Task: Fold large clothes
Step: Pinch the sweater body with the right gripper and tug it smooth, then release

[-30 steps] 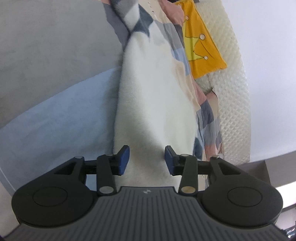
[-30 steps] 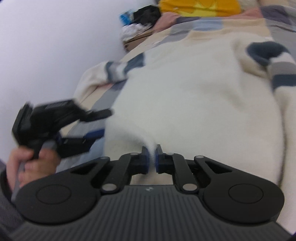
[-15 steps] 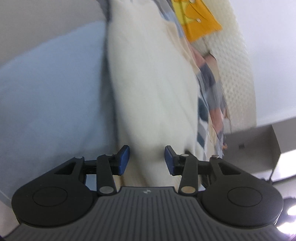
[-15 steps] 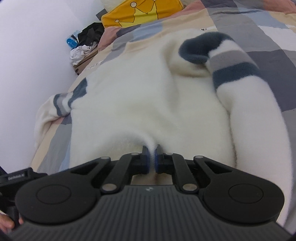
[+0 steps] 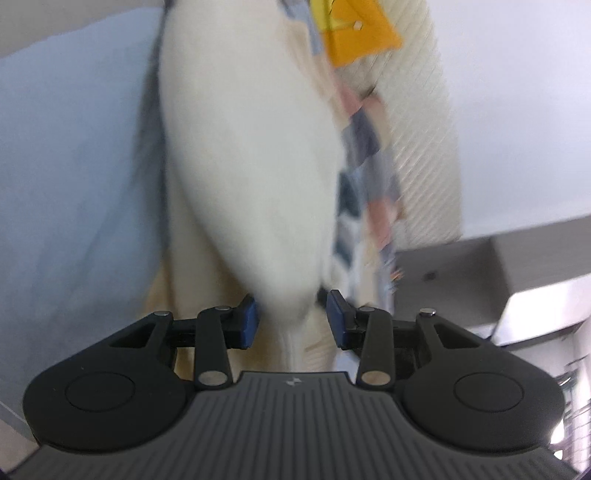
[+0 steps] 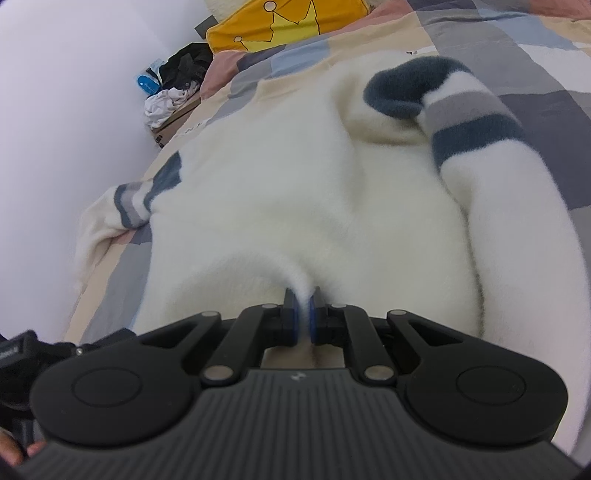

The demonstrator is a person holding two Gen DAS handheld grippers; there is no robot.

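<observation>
Right gripper point(image 6: 303, 317): clenched on a raised pinch of the white fleece sweater point(image 6: 295, 192) at its near edge — both blue pads pressed flat against the fabric, a thin ridge of fleece standing between them.
Left gripper point(image 5: 291, 319): jaws stood partly apart, with a bulge of the same sweater point(image 5: 251, 155) reaching down into the gap; the picture was blurred there, so I could not tell whether the pads pressed on it.
Sweater: lay spread across the patchwork bedspread point(image 6: 535, 107), body facing up, filling most of the right wrist view.
Right-hand sleeve point(image 6: 491, 155): folded in over the body, its dark blue and grey striped cuff resting on the chest.
Left-hand sleeve point(image 6: 125, 199): stretched out sideways toward the wall, striped near the cuff, its end crumpled at the bed's edge.
Yellow pillow point(image 6: 288, 22): lay at the far end of the bed, printed with a crown — well apart from the sweater.
Clothes pile point(image 6: 173, 85): dark and white garments heaped on a cardboard box beside the bed, near the wall.
Person's hand point(image 6: 14, 450): only fingertips showed at the lower left corner of the right wrist view, beside black hardware.
</observation>
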